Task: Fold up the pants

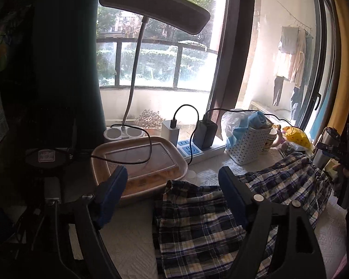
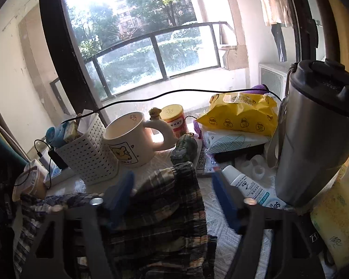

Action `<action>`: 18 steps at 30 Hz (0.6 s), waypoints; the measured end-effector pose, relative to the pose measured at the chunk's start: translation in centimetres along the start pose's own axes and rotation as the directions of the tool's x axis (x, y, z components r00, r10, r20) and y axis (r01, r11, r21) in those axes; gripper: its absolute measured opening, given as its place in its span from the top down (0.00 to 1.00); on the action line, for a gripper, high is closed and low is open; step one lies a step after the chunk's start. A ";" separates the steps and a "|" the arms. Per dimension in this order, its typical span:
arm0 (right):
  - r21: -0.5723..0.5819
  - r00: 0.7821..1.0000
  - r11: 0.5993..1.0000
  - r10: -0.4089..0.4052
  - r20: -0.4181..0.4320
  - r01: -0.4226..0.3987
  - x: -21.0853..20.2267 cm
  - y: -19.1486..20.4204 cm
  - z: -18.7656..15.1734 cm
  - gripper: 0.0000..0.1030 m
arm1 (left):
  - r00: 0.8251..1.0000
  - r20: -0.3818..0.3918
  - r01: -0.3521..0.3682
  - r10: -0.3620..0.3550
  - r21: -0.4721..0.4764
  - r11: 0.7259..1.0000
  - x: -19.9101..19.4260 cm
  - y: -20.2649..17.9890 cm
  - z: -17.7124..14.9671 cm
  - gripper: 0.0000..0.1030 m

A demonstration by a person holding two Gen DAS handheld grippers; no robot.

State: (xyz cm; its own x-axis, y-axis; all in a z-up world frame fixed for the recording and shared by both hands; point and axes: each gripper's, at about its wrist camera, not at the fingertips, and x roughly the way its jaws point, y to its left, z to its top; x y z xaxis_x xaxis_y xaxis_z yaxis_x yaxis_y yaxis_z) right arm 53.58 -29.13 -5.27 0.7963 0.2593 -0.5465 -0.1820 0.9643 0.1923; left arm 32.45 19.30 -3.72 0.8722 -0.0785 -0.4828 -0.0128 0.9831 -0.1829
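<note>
The plaid pants point(image 1: 197, 223) lie on the white patterned table cover, waistband toward the window; they also show in the right wrist view point(image 2: 165, 211). My left gripper point(image 1: 174, 181) is open, its blue-padded fingers point(image 1: 232, 190) spread over the left end of the waistband, with cloth between and under them. My right gripper point(image 2: 172, 186) is open over the right end of the waistband, and the bunched elastic edge rises between its fingers point(image 2: 121, 190). Neither gripper has closed on the cloth. The right gripper also shows at the right edge of the left wrist view point(image 1: 346, 162).
A lidded food container point(image 1: 139, 162), power strip point(image 1: 197, 150) with chargers, desk lamp point(image 1: 151, 2) and white basket point(image 1: 251, 144) stand along the window. A mug point(image 2: 128, 139), yellow bag point(image 2: 239, 114), tube point(image 2: 246, 186) and steel tumbler point(image 2: 314, 127) crowd the right side.
</note>
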 end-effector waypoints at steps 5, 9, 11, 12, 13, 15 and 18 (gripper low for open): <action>-0.042 1.000 0.999 0.007 0.009 -0.007 -3.5 -0.4 -0.6 0.00 | 0.999 -0.029 0.023 -0.021 0.058 0.998 -2.8 -3.4 -3.1 0.22; -0.071 0.998 0.997 0.038 -0.042 -0.040 -5.6 -1.0 -3.4 0.00 | 0.996 -0.073 0.062 -0.056 0.079 0.995 -4.5 -6.1 -6.3 0.22; -0.062 0.995 0.996 0.058 -0.079 -0.063 -6.2 -1.7 -5.3 0.00 | 0.993 -0.090 0.084 -0.077 0.070 0.994 -5.3 -7.2 -7.7 0.22; -0.051 0.992 0.996 0.072 -0.106 -0.078 -6.3 -2.1 -6.2 0.01 | 0.991 -0.099 0.095 -0.089 0.061 0.994 -5.7 -7.5 -8.4 0.22; -0.037 0.988 0.995 0.088 -0.130 -0.093 -6.3 -2.6 -7.0 0.05 | 0.990 -0.105 0.101 -0.095 0.053 0.994 -5.9 -7.7 -9.0 0.22; 0.012 0.981 0.994 0.111 -0.157 -0.110 -6.4 -3.7 -8.6 0.10 | 0.990 -0.115 0.088 -0.083 0.039 0.995 -6.7 -7.9 -10.0 0.22; 0.124 0.970 0.982 0.161 -0.181 -0.140 -6.5 -5.1 -10.4 0.16 | 0.989 -0.129 0.072 -0.076 -0.038 0.997 -7.8 -7.5 -11.3 0.22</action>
State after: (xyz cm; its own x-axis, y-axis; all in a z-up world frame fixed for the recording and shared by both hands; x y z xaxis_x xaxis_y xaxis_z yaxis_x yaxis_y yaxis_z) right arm 43.35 -35.21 -11.13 0.6393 0.4162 -0.6465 -0.2185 0.9045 0.3662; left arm 20.23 10.66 -8.25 0.8003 -0.1735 -0.5739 0.0313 0.9680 -0.2490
